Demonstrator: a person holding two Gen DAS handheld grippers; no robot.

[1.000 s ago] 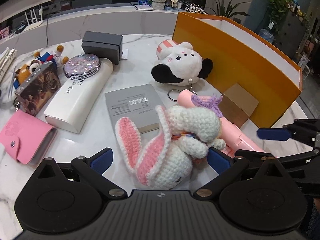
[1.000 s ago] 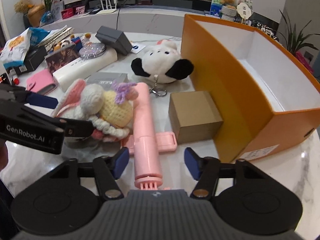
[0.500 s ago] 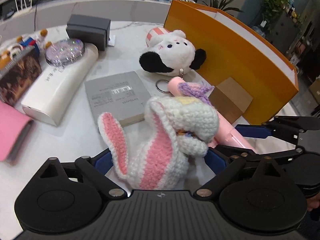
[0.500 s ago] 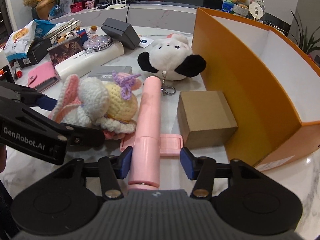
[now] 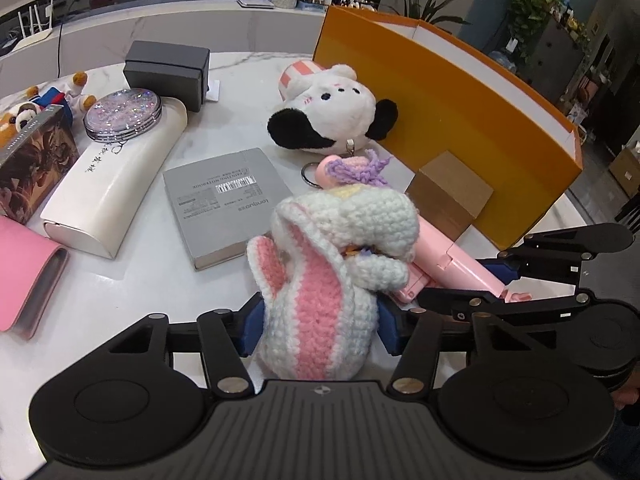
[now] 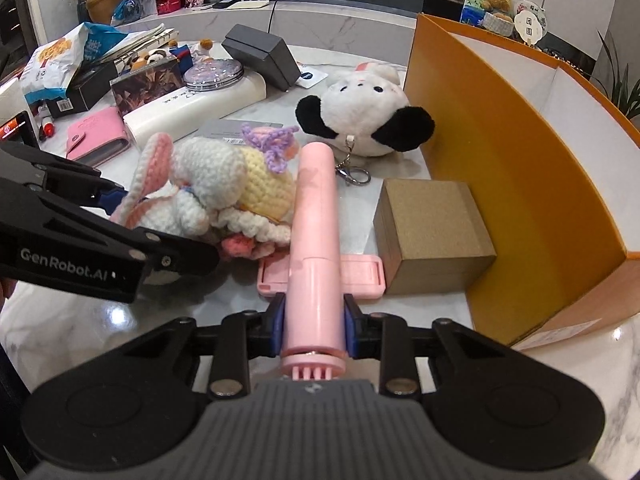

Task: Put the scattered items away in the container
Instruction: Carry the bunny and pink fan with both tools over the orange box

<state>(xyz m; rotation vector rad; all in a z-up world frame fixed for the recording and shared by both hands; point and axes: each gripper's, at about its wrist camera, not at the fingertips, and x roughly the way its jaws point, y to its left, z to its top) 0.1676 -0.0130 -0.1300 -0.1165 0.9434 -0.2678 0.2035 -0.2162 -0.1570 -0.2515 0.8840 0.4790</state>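
Both tools have closed in since the earlier frame, the left tool (image 5: 316, 330) closing on the crocheted bunny (image 5: 332, 264) and the right tool (image 6: 314, 330) closing on the pink stick (image 6: 316, 232), both on the table (image 5: 132, 280), while the orange box (image 6: 560, 128) at right looks empty and the clutter remains.

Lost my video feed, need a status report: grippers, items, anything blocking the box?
Left gripper closing on crochet bunny. Right gripper closing on pink selfie stick. Orange box open; brown cardboard cube against its wall.
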